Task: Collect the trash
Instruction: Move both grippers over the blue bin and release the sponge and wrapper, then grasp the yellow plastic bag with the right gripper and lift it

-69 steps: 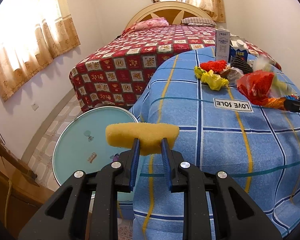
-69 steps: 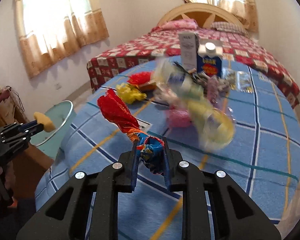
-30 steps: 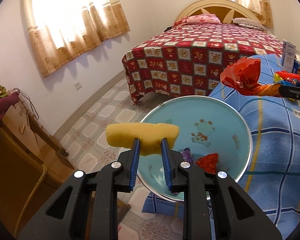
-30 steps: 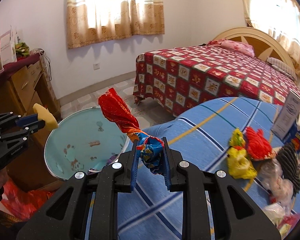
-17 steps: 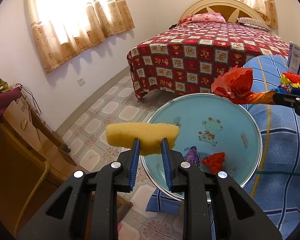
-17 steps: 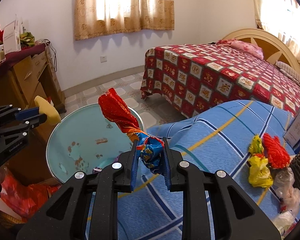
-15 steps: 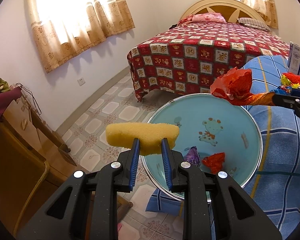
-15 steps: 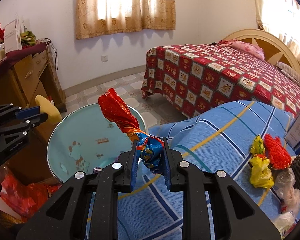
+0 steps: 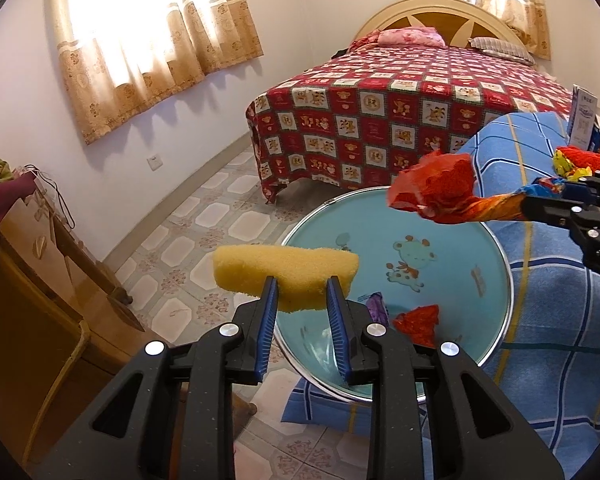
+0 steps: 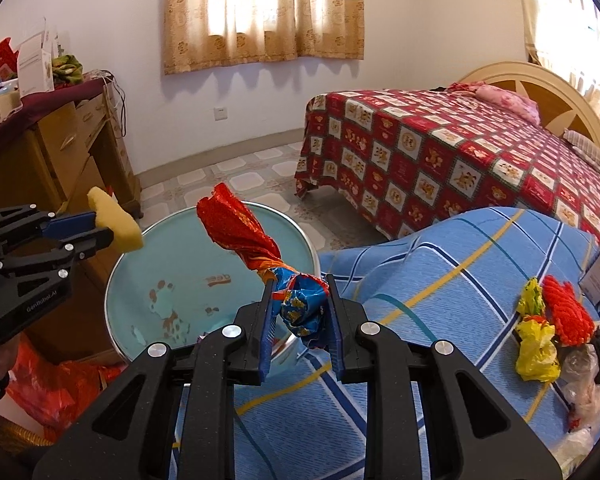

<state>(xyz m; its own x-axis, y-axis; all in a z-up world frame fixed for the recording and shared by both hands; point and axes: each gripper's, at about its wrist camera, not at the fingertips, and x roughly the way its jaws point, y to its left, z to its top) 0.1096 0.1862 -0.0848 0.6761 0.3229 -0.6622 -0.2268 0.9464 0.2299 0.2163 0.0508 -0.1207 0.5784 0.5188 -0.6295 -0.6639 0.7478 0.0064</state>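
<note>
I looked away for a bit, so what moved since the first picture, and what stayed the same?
The right gripper carried the red and blue wrapper off the blue-covered table and across to the teal basin, where its red end now hangs above the bowl. The left gripper swung round toward the basin too. Nothing was let go: the left fingers still pinch the yellow sponge, and two scraps still lie in the basin.

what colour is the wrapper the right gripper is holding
Red at the free end, blue with orange print where the right gripper clamps the wrapper; the right wrist view shows it best.
</note>
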